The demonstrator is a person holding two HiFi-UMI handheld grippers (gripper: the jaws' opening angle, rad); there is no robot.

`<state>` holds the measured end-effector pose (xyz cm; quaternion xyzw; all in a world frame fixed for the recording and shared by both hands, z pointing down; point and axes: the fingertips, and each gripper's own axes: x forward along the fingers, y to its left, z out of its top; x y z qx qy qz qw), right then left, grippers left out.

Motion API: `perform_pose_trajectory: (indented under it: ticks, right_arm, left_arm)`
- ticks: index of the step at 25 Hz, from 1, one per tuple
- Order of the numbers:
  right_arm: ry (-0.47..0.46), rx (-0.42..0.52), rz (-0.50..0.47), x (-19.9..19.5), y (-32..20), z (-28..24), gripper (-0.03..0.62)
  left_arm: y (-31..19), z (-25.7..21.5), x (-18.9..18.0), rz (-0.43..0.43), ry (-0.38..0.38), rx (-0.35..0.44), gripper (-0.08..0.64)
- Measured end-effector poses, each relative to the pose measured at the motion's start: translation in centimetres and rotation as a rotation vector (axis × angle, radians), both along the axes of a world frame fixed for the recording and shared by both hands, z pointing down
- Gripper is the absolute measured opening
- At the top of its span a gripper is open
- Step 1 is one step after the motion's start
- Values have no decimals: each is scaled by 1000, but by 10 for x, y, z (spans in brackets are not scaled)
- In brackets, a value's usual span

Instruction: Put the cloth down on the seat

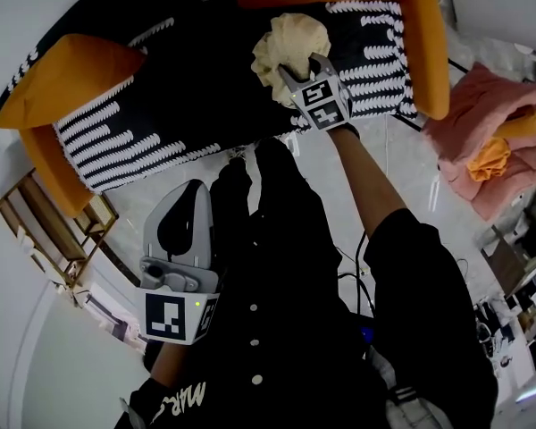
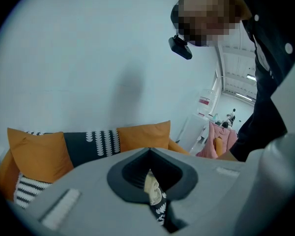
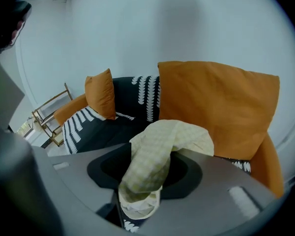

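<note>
Cloth (image 1: 290, 43) over seat (image 1: 205, 83), near orange armrest (image 1: 429, 43), between right gripper's (image 1: 297, 71) parted jaws, left gripper (image 1: 188, 195) closed, well apart.

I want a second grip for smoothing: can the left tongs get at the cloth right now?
Probably, with a forward reach: the left tongs hang short of the seat, nothing lies between them and the cloth; only the right tongs crowd its near side.

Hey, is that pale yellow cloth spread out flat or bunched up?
Bunched up. The cloth is a crumpled lump over the sofa seat, and it hangs in folds between the jaws of the right gripper.
</note>
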<state>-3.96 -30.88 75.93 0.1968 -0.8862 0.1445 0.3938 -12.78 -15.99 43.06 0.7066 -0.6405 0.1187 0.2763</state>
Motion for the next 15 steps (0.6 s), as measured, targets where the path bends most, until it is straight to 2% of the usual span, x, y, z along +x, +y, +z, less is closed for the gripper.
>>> perform_pose_trajectory:
  ticks: [5, 9, 15]
  right_arm:
    - [44, -55, 50, 22, 6, 15, 272]
    - [64, -133, 111, 46, 8, 27, 361]
    - [92, -104, 181, 87, 1, 24, 380]
  left_arm:
    - [0, -2, 6, 26, -6, 1, 0]
    - [-5, -3, 13, 44, -4, 4, 0]
    - [-12, -2, 32, 80, 1, 19, 0]
